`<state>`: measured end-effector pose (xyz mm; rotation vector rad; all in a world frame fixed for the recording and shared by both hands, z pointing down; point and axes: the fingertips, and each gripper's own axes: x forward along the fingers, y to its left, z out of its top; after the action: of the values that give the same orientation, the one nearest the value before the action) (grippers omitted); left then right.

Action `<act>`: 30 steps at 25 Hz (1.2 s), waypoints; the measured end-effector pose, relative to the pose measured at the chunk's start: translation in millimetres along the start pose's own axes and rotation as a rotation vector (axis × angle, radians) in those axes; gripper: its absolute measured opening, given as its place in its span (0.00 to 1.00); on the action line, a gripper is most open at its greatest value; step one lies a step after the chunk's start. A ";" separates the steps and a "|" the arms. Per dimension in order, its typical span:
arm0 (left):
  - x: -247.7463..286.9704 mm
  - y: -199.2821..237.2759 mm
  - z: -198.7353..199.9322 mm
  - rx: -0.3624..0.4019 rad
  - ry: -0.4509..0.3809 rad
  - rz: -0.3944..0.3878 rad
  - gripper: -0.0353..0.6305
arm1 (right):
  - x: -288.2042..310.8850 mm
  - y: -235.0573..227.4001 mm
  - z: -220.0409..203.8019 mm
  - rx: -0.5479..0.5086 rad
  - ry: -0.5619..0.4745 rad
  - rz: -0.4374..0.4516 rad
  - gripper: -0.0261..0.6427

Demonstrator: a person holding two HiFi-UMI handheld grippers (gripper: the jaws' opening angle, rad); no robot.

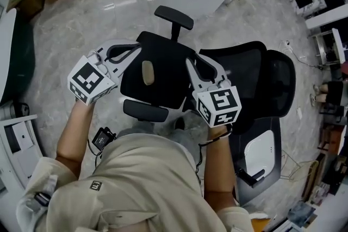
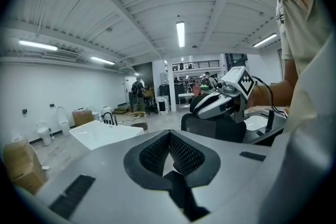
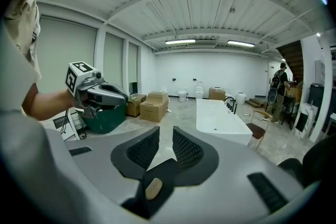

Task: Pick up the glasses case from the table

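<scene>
Can't see glasses case yet. Left gripper closed, empty; right gripper barely cracked. I'd widen it before reaching.

Beige shirt, black wrist cables, grey-white grippers with black-and-white marker cubes.

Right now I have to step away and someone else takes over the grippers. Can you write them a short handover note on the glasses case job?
Left gripper: shut, empty, at the left edge of the black chair seat.
Right gripper: jaws slightly apart, nothing between them, at the seat's right side.
Things: a small tan oval object, possibly the glasses case, lies on the seat between the grippers; neither touches it.
Done: nothing picked up.
Left: bring a gripper onto it, close, lift.
</scene>
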<state>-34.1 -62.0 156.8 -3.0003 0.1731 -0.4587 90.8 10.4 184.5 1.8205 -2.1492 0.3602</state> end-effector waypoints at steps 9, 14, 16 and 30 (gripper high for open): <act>33.1 14.6 -34.9 -0.040 0.035 -0.076 0.08 | 27.2 -8.9 -19.1 0.026 0.050 -0.019 0.21; 54.4 16.9 -53.9 -0.108 0.069 -0.086 0.08 | 45.9 -15.8 -42.5 0.053 0.089 0.017 0.24; 60.5 19.1 -63.5 -0.128 0.091 -0.086 0.08 | 55.2 -14.8 -52.8 0.064 0.108 0.040 0.26; 125.7 38.9 -196.0 -0.344 0.280 -0.095 0.09 | 145.7 -22.3 -160.9 0.164 0.263 0.195 0.40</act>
<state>21.9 -132.7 374.9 -3.2708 0.1438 -0.9505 101.4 -65.1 388.9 1.5430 -2.1652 0.7951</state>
